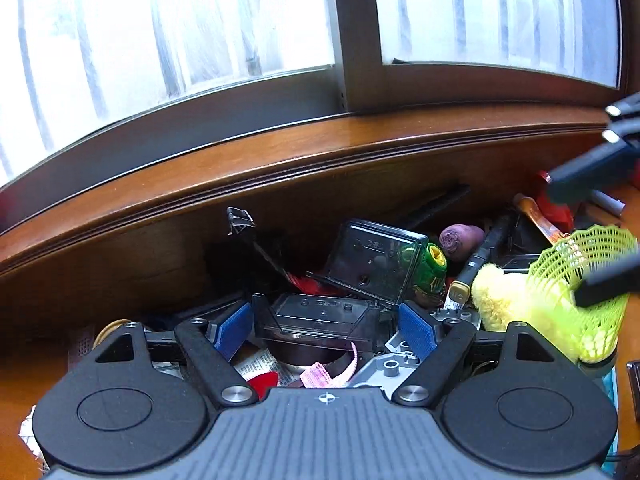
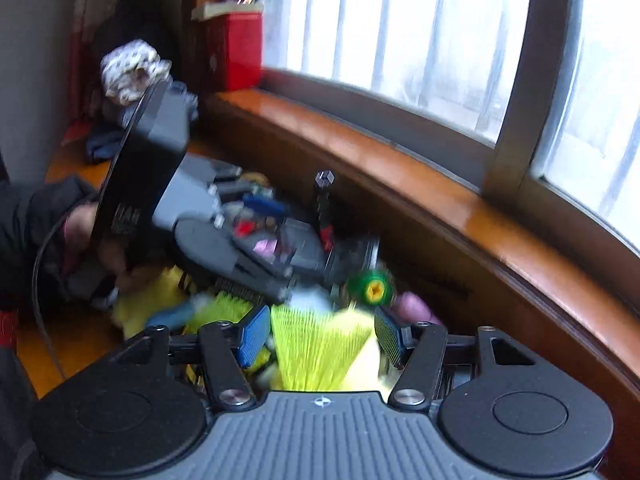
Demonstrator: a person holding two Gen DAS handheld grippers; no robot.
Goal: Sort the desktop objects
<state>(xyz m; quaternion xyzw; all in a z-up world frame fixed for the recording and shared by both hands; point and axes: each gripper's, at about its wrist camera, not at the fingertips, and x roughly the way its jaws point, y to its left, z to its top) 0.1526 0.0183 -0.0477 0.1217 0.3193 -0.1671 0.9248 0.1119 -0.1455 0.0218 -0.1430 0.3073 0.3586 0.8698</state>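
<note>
L gripper (image 1: 325, 325) jaws astride dark plastic case (image 1: 320, 314), no squeeze visible | R gripper (image 2: 318, 336) jaws open over yellow-green mesh (image 2: 316, 348) | case prob stiff, slick, grab short sides

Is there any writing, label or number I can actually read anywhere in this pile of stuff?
Nothing can be read for certain.
Dark clear plastic box: raised marks on its lid, too small to read.
Flat black case between the left tool's pads: moulded marks, not readable.
Printed paper scrap: tiny print, too small.
Pen cap: a small mark, unreadable.
Black side of the left tool: pale lettering, blurred.
</note>
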